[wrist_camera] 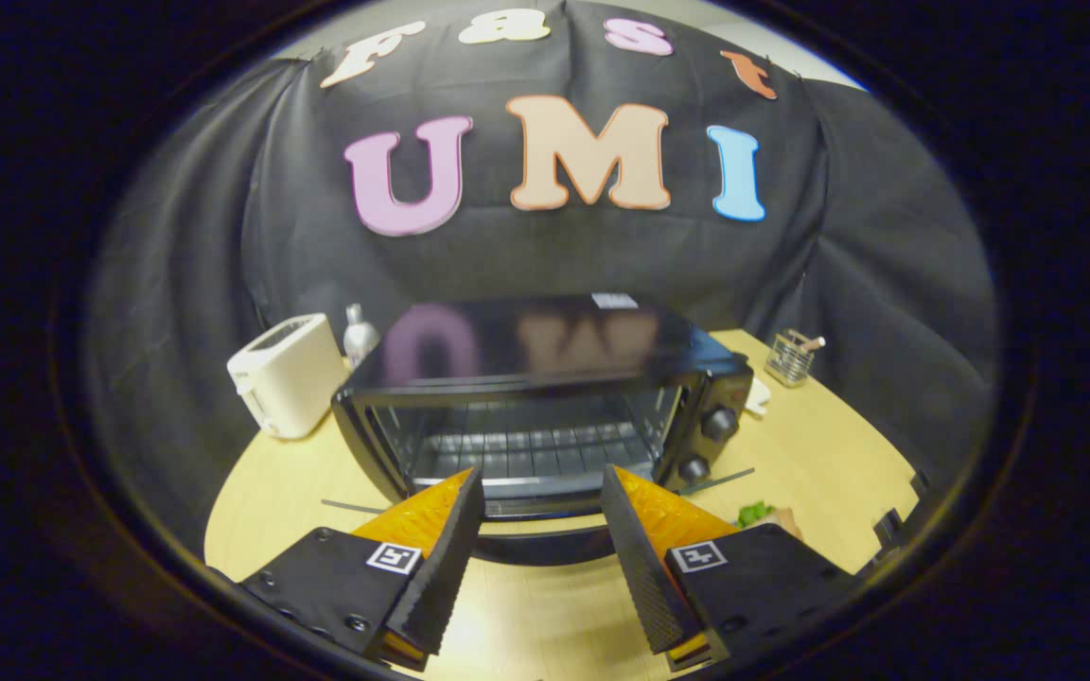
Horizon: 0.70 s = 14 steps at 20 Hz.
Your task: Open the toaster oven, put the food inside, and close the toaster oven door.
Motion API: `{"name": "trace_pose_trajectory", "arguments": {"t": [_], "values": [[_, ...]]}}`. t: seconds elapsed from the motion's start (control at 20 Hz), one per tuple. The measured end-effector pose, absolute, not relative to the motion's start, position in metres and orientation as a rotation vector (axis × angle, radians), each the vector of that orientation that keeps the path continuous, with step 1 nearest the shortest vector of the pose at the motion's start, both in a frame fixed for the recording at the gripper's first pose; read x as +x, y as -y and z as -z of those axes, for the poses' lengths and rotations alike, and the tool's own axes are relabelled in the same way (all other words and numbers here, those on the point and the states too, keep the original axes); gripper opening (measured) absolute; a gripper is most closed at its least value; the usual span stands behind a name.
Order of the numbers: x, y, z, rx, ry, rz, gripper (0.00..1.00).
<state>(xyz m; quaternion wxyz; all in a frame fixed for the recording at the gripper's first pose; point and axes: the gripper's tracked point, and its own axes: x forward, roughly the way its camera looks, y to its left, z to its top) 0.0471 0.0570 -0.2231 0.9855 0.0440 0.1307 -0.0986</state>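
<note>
Fingers of my gripper (542,487) stand spread apart and empty just before the black toaster oven (545,397), door down, food (764,515) on the table (819,445) beside my right finger.

Staged kitchen booth: toaster oven (545,397), white toaster (288,375), utensil holder (789,357) on wooden table (819,463), cloth backdrop.

Toaster oven (545,397) door down, gripper (541,492) fingers spread, empty

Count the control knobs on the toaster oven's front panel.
2. Both sit on the toaster oven panel right of the door: upper knob, lower knob just below it. More may be hidden. The open tongs point at the door.
</note>
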Motion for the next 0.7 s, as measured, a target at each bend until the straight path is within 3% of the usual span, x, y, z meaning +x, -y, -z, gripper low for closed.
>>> {"name": "trace_pose_trajectory", "arguments": {"t": [0.2,0.7], "values": [[0.033,-0.061,0.286,0.073,-0.441,0.199,0.79],[0.040,-0.058,0.346,0.130,-0.537,0.172,0.79]]}}
